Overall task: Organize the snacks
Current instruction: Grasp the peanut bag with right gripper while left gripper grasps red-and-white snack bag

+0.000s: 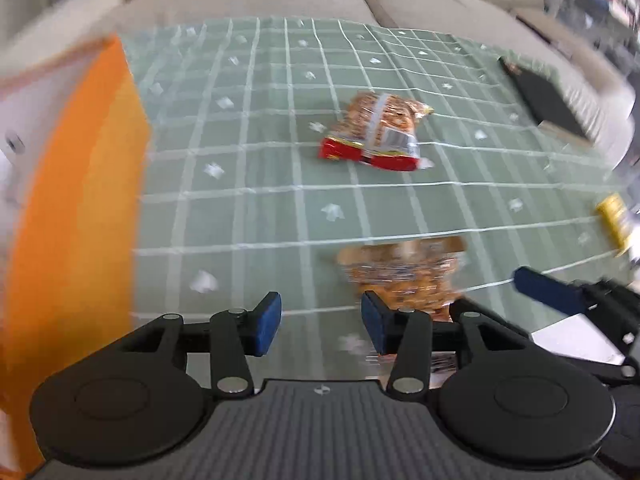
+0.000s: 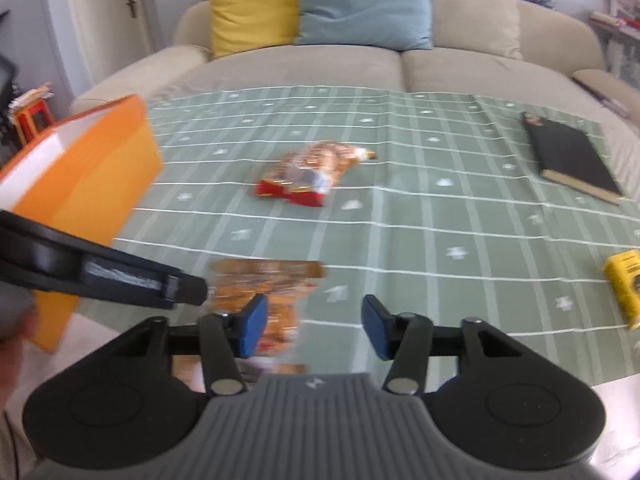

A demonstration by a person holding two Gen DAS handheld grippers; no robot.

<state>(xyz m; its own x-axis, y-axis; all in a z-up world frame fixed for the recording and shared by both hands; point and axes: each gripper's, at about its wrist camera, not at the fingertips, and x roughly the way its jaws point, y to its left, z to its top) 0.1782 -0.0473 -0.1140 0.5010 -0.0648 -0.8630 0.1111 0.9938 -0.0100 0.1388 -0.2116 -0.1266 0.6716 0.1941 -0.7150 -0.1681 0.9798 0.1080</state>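
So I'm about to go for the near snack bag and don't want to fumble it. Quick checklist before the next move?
1. Left gripper empty, jaws apart: ok.
2. Right gripper empty, jaws apart: ok.
3. Near snack bag between either gripper's pads: not ok, it lies off to one side of both.
4. Orange box open on top: cannot tell.
5. Far snack bag lying apart on the green tablecloth: ok.

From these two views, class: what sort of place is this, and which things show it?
Most likely a home living room: a beige sofa with yellow and blue cushions, a table under a green checked cloth, and a black book lying on it.
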